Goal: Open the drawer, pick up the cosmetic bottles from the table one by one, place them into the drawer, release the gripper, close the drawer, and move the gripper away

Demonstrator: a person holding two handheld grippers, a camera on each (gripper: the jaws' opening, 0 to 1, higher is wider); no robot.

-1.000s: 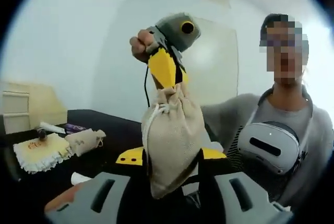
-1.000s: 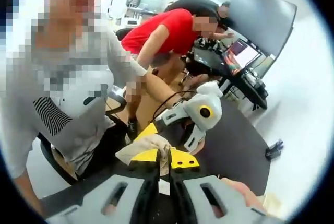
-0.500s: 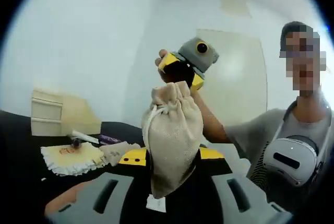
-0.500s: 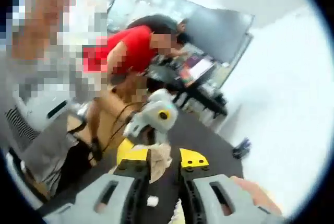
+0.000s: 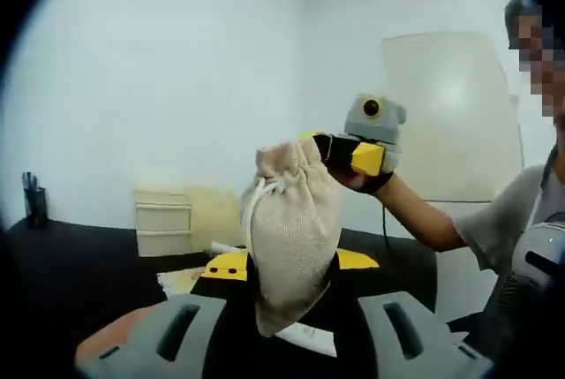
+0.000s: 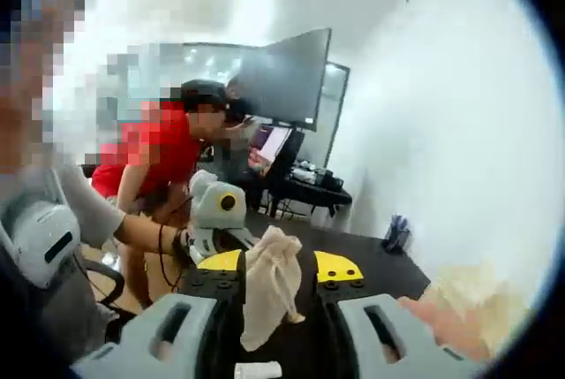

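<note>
Drawers stood far left on the table, well apart from both grippers. Left gripper clenched a pouch held aloft; right gripper touched the pouch neck, jaw state unclear. A tube lay below. Risk: pouch slipping while the drawer remained unopened.

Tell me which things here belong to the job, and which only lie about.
Job:
- drawer
- white tube, perhaps a cosmetic
- pouch, gripped by the left tongs, though the task names only bottles
- right tongs, open beside the pouch's top

Lying about:
- pen cup
- cloth
- monitor
</note>
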